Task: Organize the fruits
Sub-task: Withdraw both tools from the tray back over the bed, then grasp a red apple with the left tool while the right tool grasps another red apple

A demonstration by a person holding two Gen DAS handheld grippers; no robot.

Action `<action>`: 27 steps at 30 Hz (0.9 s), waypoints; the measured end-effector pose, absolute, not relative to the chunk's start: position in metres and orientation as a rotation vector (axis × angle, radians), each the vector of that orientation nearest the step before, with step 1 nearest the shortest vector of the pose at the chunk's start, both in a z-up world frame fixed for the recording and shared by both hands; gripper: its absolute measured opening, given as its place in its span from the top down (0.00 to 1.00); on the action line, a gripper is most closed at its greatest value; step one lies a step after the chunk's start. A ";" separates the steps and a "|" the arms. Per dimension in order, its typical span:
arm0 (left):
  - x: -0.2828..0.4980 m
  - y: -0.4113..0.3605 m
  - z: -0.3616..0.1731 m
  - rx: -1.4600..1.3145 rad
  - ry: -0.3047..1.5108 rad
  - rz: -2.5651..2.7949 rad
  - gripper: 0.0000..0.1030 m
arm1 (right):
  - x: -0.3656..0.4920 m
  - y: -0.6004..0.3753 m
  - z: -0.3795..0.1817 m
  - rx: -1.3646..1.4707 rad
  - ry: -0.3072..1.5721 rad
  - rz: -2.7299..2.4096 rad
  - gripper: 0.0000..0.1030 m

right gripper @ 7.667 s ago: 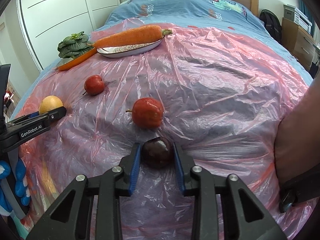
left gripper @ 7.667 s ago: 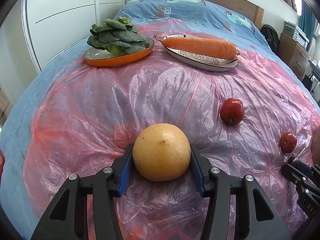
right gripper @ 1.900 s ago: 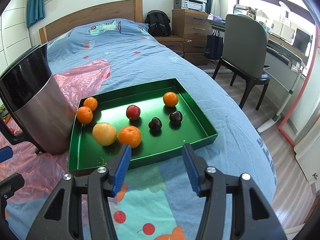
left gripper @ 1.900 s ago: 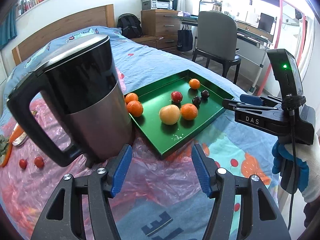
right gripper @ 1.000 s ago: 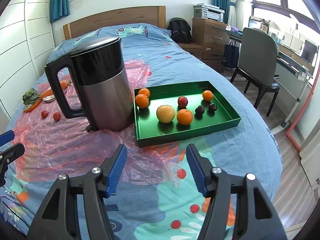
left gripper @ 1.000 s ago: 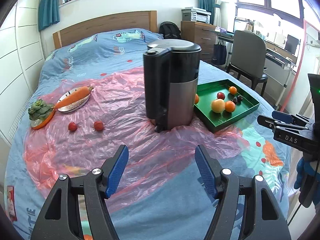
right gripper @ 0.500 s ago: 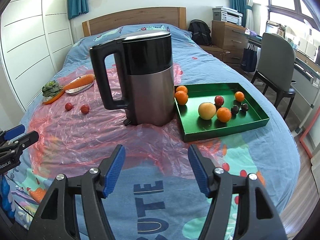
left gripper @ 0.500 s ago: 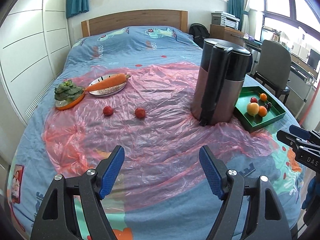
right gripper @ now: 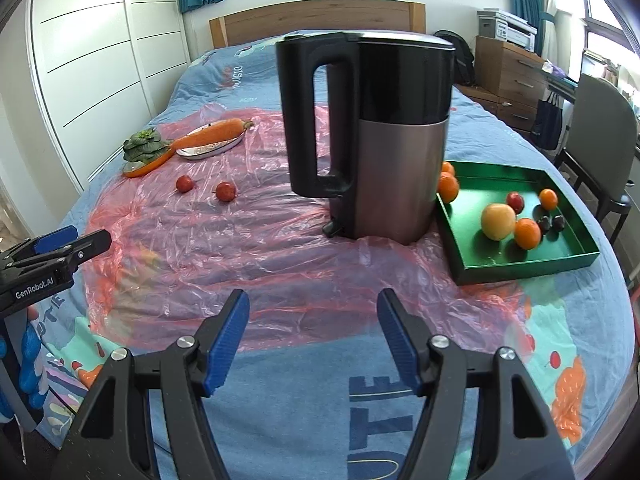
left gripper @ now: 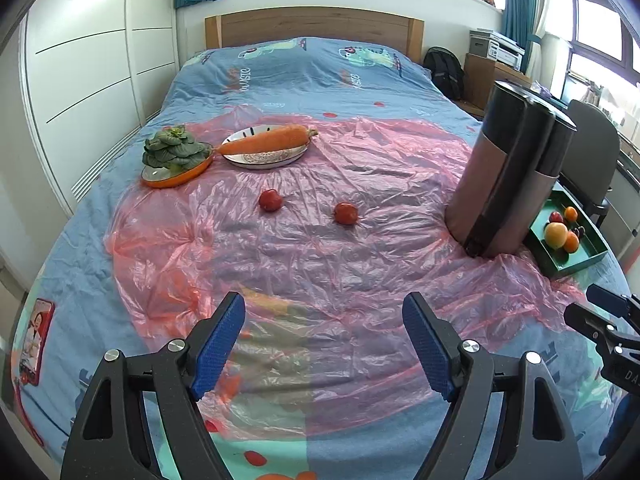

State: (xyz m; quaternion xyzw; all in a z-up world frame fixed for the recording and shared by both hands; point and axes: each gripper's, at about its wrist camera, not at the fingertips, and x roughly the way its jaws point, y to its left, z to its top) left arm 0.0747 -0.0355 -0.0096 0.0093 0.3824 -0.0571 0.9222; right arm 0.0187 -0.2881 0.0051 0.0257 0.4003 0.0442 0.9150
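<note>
Two small red fruits (left gripper: 270, 200) (left gripper: 346, 213) lie on the pink plastic sheet (left gripper: 320, 260) on the bed; they also show in the right wrist view (right gripper: 184, 183) (right gripper: 225, 191). A green tray (right gripper: 520, 268) at the right holds a yellow fruit (right gripper: 498, 222), several oranges, a red fruit and dark plums. My left gripper (left gripper: 324, 346) is open and empty, above the sheet's near part. My right gripper (right gripper: 314, 338) is open and empty, near the bed's front edge.
A tall black and steel kettle (right gripper: 372, 132) stands between the sheet's middle and the tray. A carrot on a plate (left gripper: 266, 146) and greens on an orange plate (left gripper: 176, 158) sit at the far left. A chair (right gripper: 596, 128) and drawers stand right of the bed.
Both grippers have pulled back and turned left from the tray toward the sheet. The two red fruits are now nearer the middle of the left wrist view. Both stay open and empty.
</note>
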 end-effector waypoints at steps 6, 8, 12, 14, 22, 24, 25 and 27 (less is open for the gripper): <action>0.098 0.002 -0.020 -0.031 0.800 -0.046 0.26 | 0.043 -0.250 -0.007 0.023 0.852 0.187 0.00; 0.105 0.011 -0.024 -0.045 0.803 -0.026 0.26 | 0.052 -0.237 -0.013 0.016 0.868 0.220 0.00; 0.121 0.025 -0.034 -0.072 0.819 -0.005 0.26 | 0.069 -0.215 -0.026 0.010 0.892 0.273 0.00; 0.130 0.030 -0.039 -0.079 0.824 0.000 0.26 | 0.079 -0.206 -0.030 0.010 0.898 0.294 0.00; 0.188 0.036 -0.055 -0.094 0.832 -0.013 0.26 | 0.135 -0.179 -0.042 0.035 0.906 0.359 0.00; 0.206 0.035 -0.058 -0.098 0.837 -0.023 0.27 | 0.152 -0.172 -0.045 0.036 0.902 0.368 0.00; 0.215 0.035 -0.060 -0.096 0.840 -0.027 0.27 | 0.160 -0.169 -0.047 0.038 0.901 0.372 0.00; 0.231 0.033 -0.065 -0.087 0.845 -0.029 0.27 | 0.177 -0.166 -0.051 0.044 0.900 0.376 0.00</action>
